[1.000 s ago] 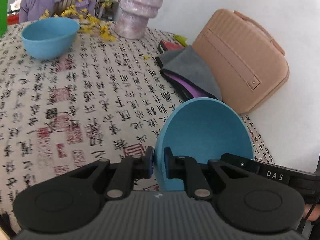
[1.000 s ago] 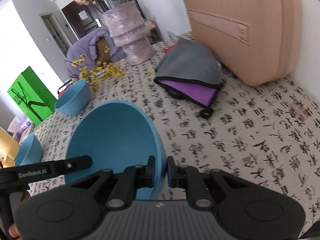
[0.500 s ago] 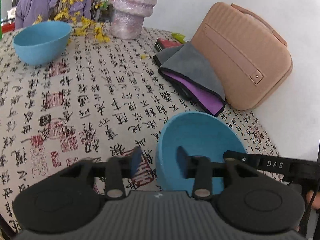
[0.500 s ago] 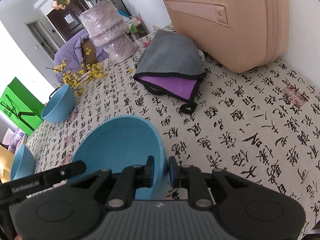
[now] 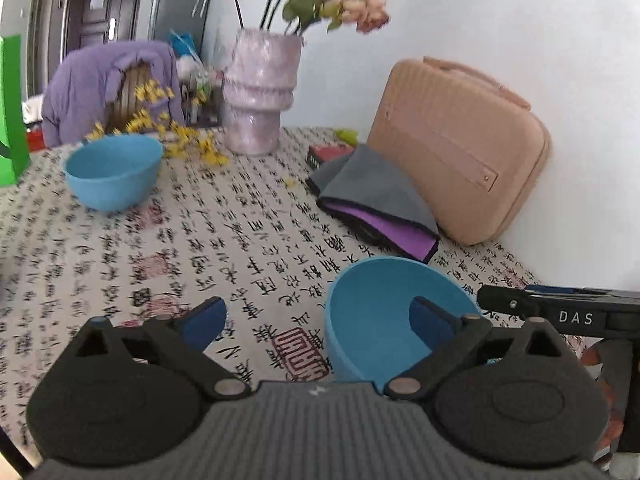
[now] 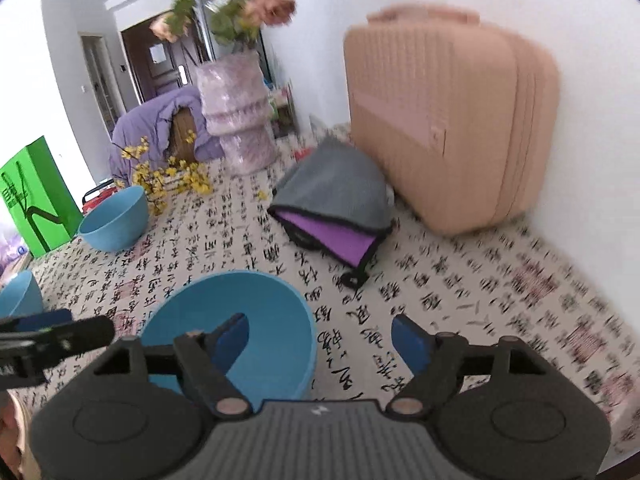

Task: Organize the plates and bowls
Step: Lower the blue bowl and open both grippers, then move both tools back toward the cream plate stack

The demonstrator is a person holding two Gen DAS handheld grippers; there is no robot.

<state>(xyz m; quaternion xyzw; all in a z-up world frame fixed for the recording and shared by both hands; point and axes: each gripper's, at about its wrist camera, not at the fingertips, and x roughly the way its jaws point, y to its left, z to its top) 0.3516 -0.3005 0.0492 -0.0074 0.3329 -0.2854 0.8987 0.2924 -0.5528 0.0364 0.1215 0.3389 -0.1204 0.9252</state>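
A blue bowl (image 5: 384, 312) stands upright on the patterned tablecloth; it also shows in the right wrist view (image 6: 248, 320). My left gripper (image 5: 318, 322) is open, its right finger inside the bowl and its left finger outside, clear of the rim. My right gripper (image 6: 320, 338) is open, its left finger over the bowl and its right finger outside. A second blue bowl (image 5: 114, 170) stands at the far left, also in the right wrist view (image 6: 116, 218). A third blue bowl (image 6: 20, 294) shows at the left edge.
A pink ribbed case (image 5: 456, 152) leans on the wall at the right. A folded grey and purple cloth (image 5: 376, 196) lies before it. A wrapped vase (image 5: 258, 88) with flowers and yellow sprigs (image 5: 180, 136) stands at the back. A green box (image 6: 36, 192) is at the left.
Both grippers held the tilted blue bowl by its rim. The bowl came down flat onto the cloth; the left opened first, then the right, and both now stand open around it.
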